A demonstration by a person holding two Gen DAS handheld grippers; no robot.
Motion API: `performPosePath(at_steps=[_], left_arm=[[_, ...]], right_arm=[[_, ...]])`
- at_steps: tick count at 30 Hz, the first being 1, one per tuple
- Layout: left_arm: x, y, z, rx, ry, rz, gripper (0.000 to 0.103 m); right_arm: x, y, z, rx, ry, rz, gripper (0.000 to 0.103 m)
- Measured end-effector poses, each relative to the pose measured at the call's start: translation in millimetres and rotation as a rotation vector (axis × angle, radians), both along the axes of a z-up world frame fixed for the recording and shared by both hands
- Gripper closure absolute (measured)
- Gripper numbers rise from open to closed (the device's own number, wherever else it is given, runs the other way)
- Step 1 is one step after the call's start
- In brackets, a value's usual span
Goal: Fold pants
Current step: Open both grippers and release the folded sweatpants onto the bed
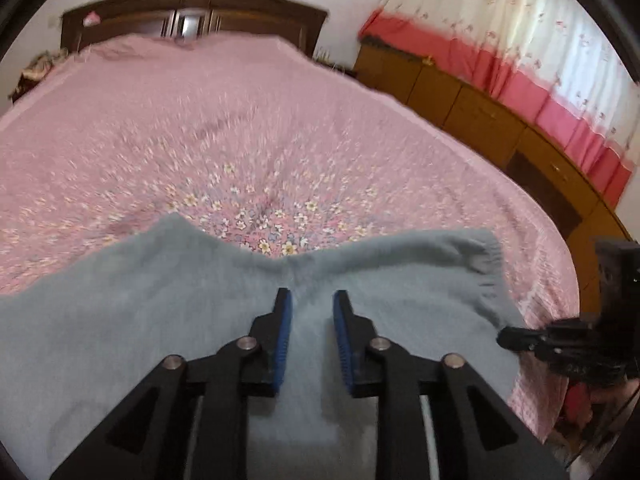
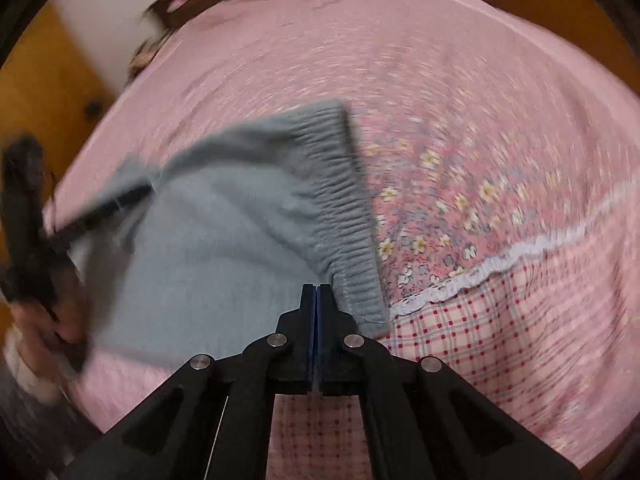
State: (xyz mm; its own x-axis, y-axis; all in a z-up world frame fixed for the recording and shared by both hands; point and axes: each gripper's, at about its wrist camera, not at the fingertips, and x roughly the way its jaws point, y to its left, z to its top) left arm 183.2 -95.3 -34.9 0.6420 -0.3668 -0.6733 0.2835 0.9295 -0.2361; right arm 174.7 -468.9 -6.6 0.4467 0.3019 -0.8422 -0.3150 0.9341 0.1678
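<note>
Grey-blue pants (image 1: pixel 168 320) are lying spread on the pink floral bedspread (image 1: pixel 240 128) near the bed's foot, waistband (image 2: pixel 340 200) twd the R side. L gripper (image 1: pixel 313 300) is hovering over the fabric w/ jaws released, nothing between the blue pads (image 1: pixel 282 340). R gripper (image 2: pixel 317 292) is sitting at the waistband's corner, jaws clenched; whether it's pinching cloth, can't tell.
</note>
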Motion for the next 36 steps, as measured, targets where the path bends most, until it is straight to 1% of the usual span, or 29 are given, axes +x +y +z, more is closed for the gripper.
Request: performPosePath(at_steps=[1, 2, 3, 4, 6, 7, 8, 9, 10, 11, 12, 13, 14, 16, 17, 19, 21, 23, 28, 29, 32, 35, 36], left_arm=[[-2.6, -5.0, -6.8, 0.025, 0.013, -0.011, 0.069], [0.1, -9.9, -23.1, 0.050, 0.060, -0.030, 0.069], [2.4, -1.6, -31.5, 0.052, 0.060, -0.027, 0.069], [-0.3, -0.3, -32.5, 0.048, 0.044, -0.024, 0.069], [-4.1, 1.2, -29.2, 0.036, 0.047, -0.020, 0.068], [-8.4, 5.7, -25.0, 0.014, 0.055, -0.023, 0.068], [-14.7, 9.0, -21.0, -0.013, 0.066, -0.025, 0.068], [-14.0, 14.1, -17.0, -0.039, 0.081, -0.024, 0.068], [-21.4, 22.5, -14.6, -0.081, 0.103, -0.018, 0.066], [-36.6, 34.2, -12.4, -0.125, 0.124, -0.008, 0.063], [-52.4, 47.8, -10.4, -0.164, 0.131, -0.001, 0.061], [-62.1, 58.9, -7.9, -0.179, 0.131, 0.006, 0.058], [-74.5, 73.2, -6.8, -0.183, 0.130, 0.020, 0.057], [-87.6, 96.1, -3.6, -0.157, 0.120, 0.048, 0.057], [-95.3, 112.9, -1.3, -0.123, 0.116, 0.079, 0.057], [-105.6, 139.2, 5.3, -0.100, 0.109, 0.115, 0.057], [-122.7, 167.2, 14.7, -0.058, 0.087, 0.157, 0.057], [-131.0, 198.1, 25.0, 0.020, 0.057, 0.228, 0.057], [-147.2, 267.1, 28.2, 0.110, 0.040, 0.343, 0.057], [-150.1, 280.0, 28.1, 0.110, 0.046, 0.368, 0.057], [-163.5, 314.9, 22.8, 0.069, 0.058, 0.419, 0.057], [-179.7, 339.7, 10.4, 0.092, 0.082, 0.468, 0.057], [-184.0, 347.1, 7.7, 0.084, 0.093, 0.475, 0.057]], right_arm=[[-2.8, -1.4, 5.4, -0.006, -0.008, 0.018, 0.103], [-4.8, -6.5, 4.7, 0.008, -0.006, 0.024, 0.103], [-7.4, -14.3, 3.4, 0.049, 0.007, 0.007, 0.103], [-2.1, -16.5, -2.1, 0.107, 0.028, -0.024, 0.103], [-8.9, -30.1, -2.3, 0.184, 0.042, -0.059, 0.103], [-3.9, -38.0, -1.2, 0.227, 0.039, -0.062, 0.103], [1.3, -39.0, -11.3, 0.254, 0.034, -0.059, 0.101], [-4.1, -47.3, -10.7, 0.287, 0.027, -0.055, 0.096], [-11.9, -56.6, -9.5, 0.341, 0.025, -0.051, 0.093], [-18.2, -63.9, -8.6, 0.386, 0.020, -0.053, 0.084], [-25.3, -72.1, -7.2, 0.430, 0.011, -0.055, 0.071], [-36.1, -81.7, -4.8, 0.489, -0.004, -0.050, 0.064], [-41.6, -86.3, -4.2, 0.512, -0.016, -0.047, 0.054], [-52.0, -91.0, -3.8, 0.516, -0.030, -0.034, 0.045], [-60.0, -95.6, -2.8, 0.500, -0.032, -0.028, 0.043], [-71.0, -93.6, -6.0, 0.473, -0.032, -0.024, 0.043], [-76.0, -97.8, -9.6, 0.497, -0.027, -0.039, 0.043], [-79.6, -102.6, -14.2, 0.514, -0.004, -0.054, 0.043], [-81.6, -125.3, -15.8, 0.456, 0.006, -0.071, 0.043], [-80.2, -127.4, -16.0, 0.459, 0.013, -0.076, 0.043], [-81.5, -132.3, -21.9, 0.461, 0.023, -0.096, 0.043], [-83.3, -131.3, -29.5, 0.459, 0.021, -0.100, 0.043], [-82.5, -128.1, -31.0, 0.460, 0.022, -0.101, 0.043]])
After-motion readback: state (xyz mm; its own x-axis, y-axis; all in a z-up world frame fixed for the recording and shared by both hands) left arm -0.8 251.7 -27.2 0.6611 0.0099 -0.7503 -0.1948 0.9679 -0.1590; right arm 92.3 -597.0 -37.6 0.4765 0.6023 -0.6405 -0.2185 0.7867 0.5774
